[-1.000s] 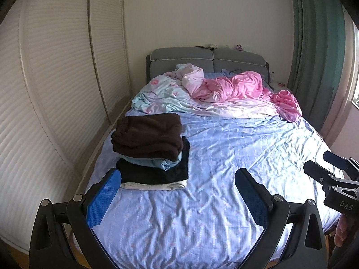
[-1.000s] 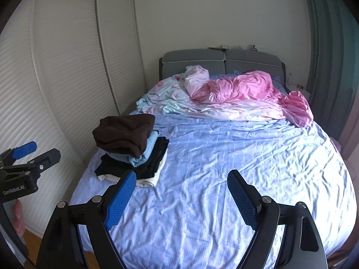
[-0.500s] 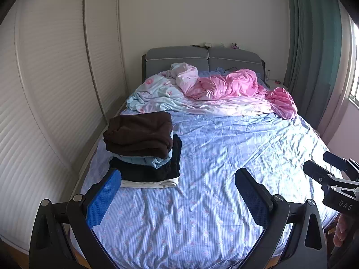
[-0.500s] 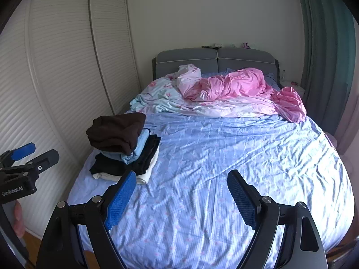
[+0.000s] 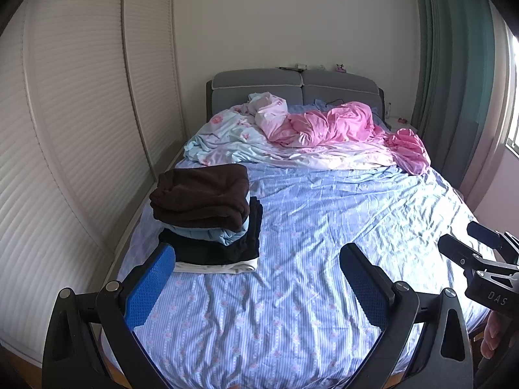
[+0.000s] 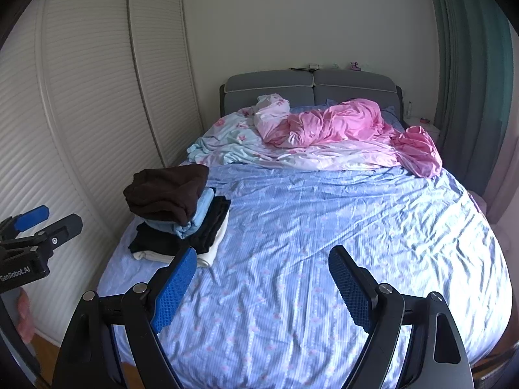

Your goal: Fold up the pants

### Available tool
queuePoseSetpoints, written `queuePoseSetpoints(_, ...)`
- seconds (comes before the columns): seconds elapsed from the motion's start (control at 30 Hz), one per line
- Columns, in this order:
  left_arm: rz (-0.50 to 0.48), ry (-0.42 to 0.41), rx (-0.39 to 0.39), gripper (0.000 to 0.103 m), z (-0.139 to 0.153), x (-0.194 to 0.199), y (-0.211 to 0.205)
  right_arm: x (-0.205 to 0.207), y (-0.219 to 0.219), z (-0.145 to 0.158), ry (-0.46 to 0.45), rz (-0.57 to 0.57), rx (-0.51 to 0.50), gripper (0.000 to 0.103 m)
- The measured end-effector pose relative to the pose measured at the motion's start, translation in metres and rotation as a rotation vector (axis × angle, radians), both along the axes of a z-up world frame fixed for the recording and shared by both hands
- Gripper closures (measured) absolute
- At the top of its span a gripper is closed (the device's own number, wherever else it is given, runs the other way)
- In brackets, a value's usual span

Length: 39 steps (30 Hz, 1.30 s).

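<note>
A stack of folded clothes (image 5: 207, 217) lies on the left side of the bed: dark brown pants (image 5: 201, 193) on top, then a light blue piece, a black one and a white one at the bottom. The stack also shows in the right wrist view (image 6: 176, 217). My left gripper (image 5: 256, 272) is open and empty above the foot of the bed, its left pad just in front of the stack. My right gripper (image 6: 262, 275) is open and empty, to the right of the stack.
The bed has a blue striped sheet (image 5: 324, 243). A rumpled pink and pale blue duvet (image 5: 308, 136) lies at the grey headboard (image 5: 298, 87). White louvred wardrobe doors (image 5: 81, 129) run along the left. Green curtains (image 5: 454, 81) hang at the right.
Both grippers have drawn back and up from the bed, so the stack and bed look smaller and farther. Both stay open and empty.
</note>
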<state>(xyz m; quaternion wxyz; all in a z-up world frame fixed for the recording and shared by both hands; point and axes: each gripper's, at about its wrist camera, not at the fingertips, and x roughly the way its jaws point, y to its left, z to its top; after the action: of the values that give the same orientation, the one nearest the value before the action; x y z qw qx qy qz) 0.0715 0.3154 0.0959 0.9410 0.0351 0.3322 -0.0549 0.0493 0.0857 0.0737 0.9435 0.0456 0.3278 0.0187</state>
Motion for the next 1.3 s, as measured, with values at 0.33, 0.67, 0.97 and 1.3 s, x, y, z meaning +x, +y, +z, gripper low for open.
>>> queuePoseSetpoints(0.33,0.021,0.005,0.019,0.000,0.0027,0.0040,0.0002,0.0011,-0.0040,0.0046,-0.006,-0.001,-0.002,0.019)
queuePoseSetpoints(0.67,0.026,0.004,0.013,0.000,0.0032,0.0029,0.0012,0.0021,-0.0050,0.0079,-0.013,0.001,-0.006,0.019)
queuePoseSetpoints(0.97,0.026,0.003,0.011,0.000,0.0062,0.0026,-0.0015,0.0028,-0.0047,0.0083,-0.012,0.001,-0.003,0.019)
queuePoseSetpoints(1.3,0.023,0.000,0.012,0.000,0.0074,0.0012,-0.0041,0.0050,-0.0064,0.0100,-0.013,0.001,-0.006,0.019)
